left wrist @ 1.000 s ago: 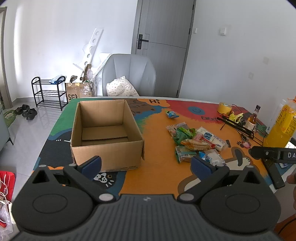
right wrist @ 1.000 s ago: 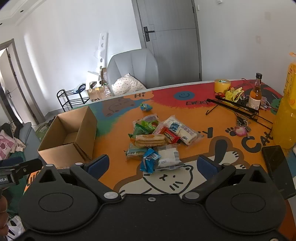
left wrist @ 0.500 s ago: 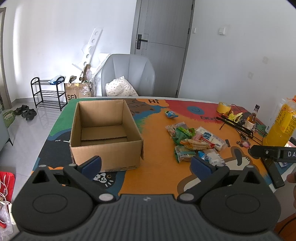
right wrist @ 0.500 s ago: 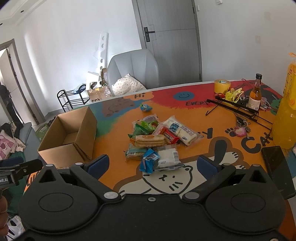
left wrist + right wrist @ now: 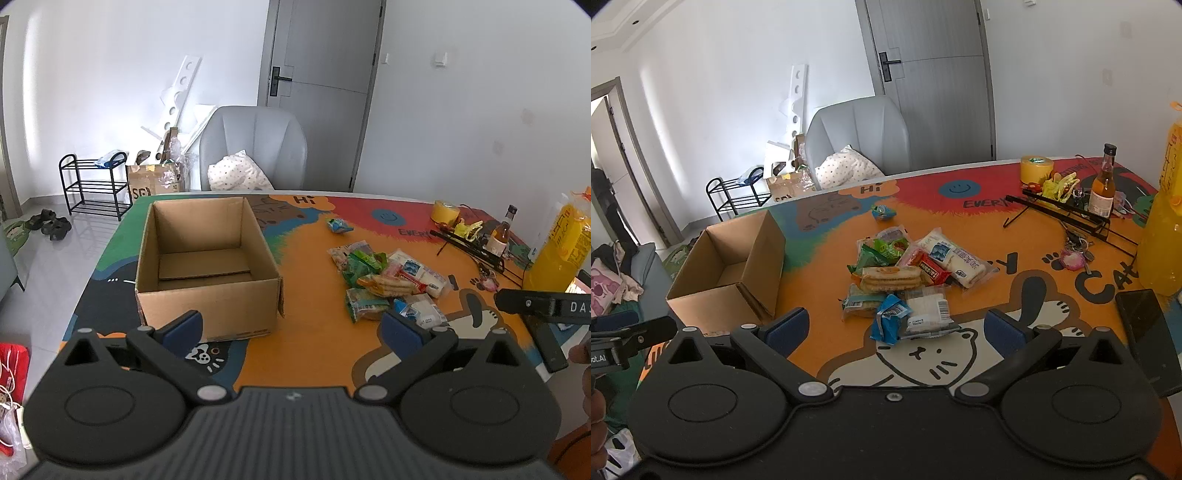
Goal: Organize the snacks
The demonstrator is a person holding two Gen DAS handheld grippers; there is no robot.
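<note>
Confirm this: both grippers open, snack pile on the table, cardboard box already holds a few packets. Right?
Not quite. The cardboard box is empty, as the left wrist view shows. The snack pile lies on the table, and both the left gripper and right gripper are open.

2 wrist views above the table's [image 5: 314,354] near edge, facing the door [image 5: 934,74]

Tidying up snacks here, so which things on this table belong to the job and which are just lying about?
Job:
cardboard box
snack pile
small blue packet

Lying about:
yellow tape roll
glass bottle
keys
phone
yellow juice jug
</note>
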